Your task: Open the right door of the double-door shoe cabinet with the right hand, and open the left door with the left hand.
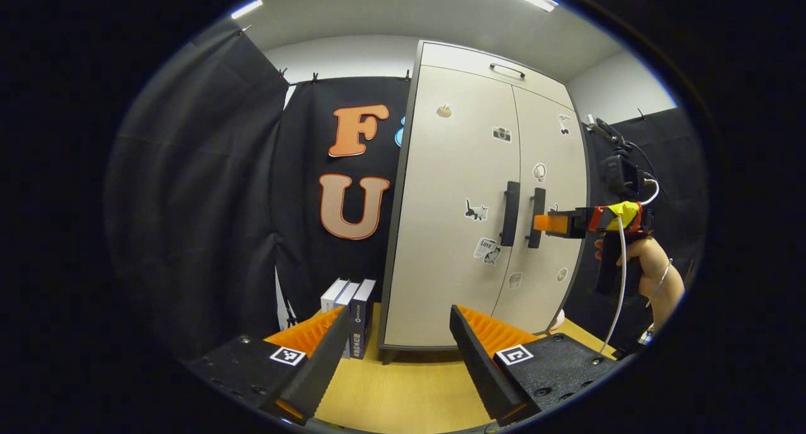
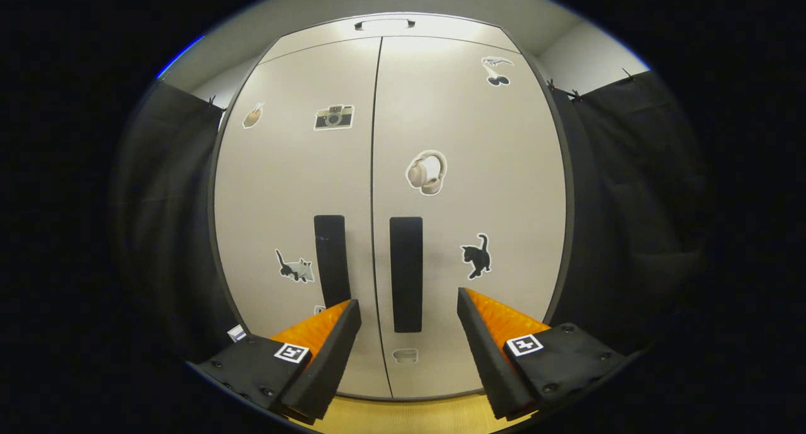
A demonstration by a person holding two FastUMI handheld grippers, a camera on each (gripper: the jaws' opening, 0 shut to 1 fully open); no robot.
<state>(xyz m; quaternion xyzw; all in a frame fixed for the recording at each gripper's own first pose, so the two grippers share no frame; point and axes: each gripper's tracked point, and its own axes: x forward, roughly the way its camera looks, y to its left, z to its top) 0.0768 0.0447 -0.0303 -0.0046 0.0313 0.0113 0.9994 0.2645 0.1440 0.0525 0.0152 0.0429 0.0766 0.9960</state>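
Shoe cabinet [image 1: 453, 232] upright on wooden table [image 1: 403, 390], both doors shut. Left gripper [image 1: 393, 358] well back from cabinet, spread wide, holding nothing. Right gripper [image 2: 409, 352] close before right door handle [image 2: 406, 273], spread wide either side of handle, not touching. Books [image 1: 349, 308] standing beside cabinet.

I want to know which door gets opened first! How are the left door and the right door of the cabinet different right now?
The right door has the right gripper lined up straight in front of its handle, fingers apart; the left door has its handle off to that gripper's side. The left door carries a camera sticker; the right door carries a headphones sticker. Both are shut, pale, with a dark upright handle and a cat sticker.
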